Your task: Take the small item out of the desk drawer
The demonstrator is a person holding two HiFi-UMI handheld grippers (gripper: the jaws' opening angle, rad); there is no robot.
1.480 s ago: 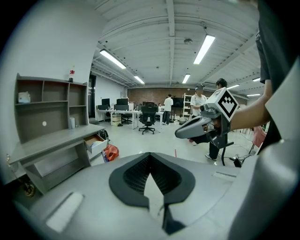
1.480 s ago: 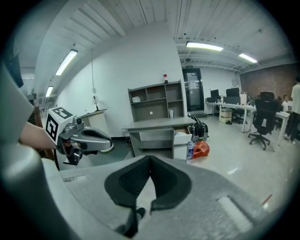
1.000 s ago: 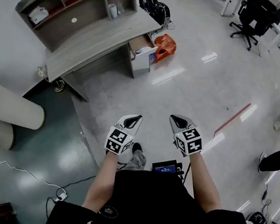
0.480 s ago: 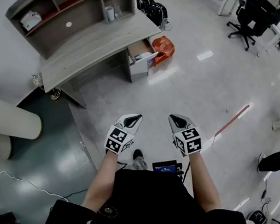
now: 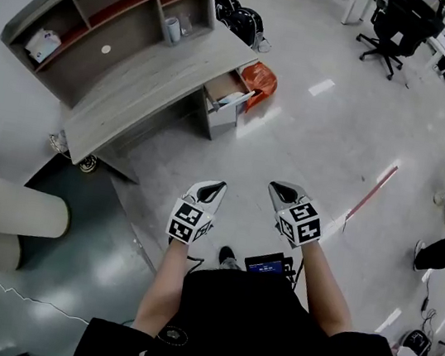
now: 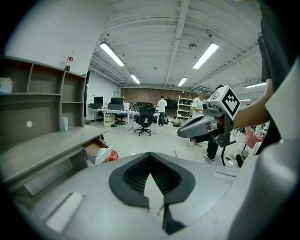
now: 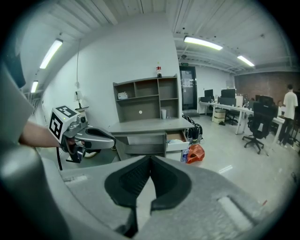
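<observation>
**Coach:** You stood well apart from the desk [image 5: 150, 78] at that point. The drawer [image 5: 228, 98] at its right end was already open, just beside the orange bag [image 5: 259, 77] on the floor.

**Spotter:** So the step in hand, as I judged it, was the walk up. You'd have done well to come square to the drawer's open front, not to the desk's long side. You also needed to stop near enough to look down into it before reaching.

**Coach:** And the small item?

**Spotter:** Something pale lay inside the drawer, but from where you were it was too small to name.

**Coach:** Your tongs, then.

**Spotter:** The left gripper [image 5: 216, 188] had its jaws pressed fully together, with nothing between them. The right gripper [image 5: 280, 191] was the same, tips meeting and empty. You carried both side by side in front of your body, angled toward the floor ahead and touching nothing.

**Coach:** So you'd have had to spread one pair before it entered the drawer, and go in slowly. I'd guess the walls left little room.
</observation>
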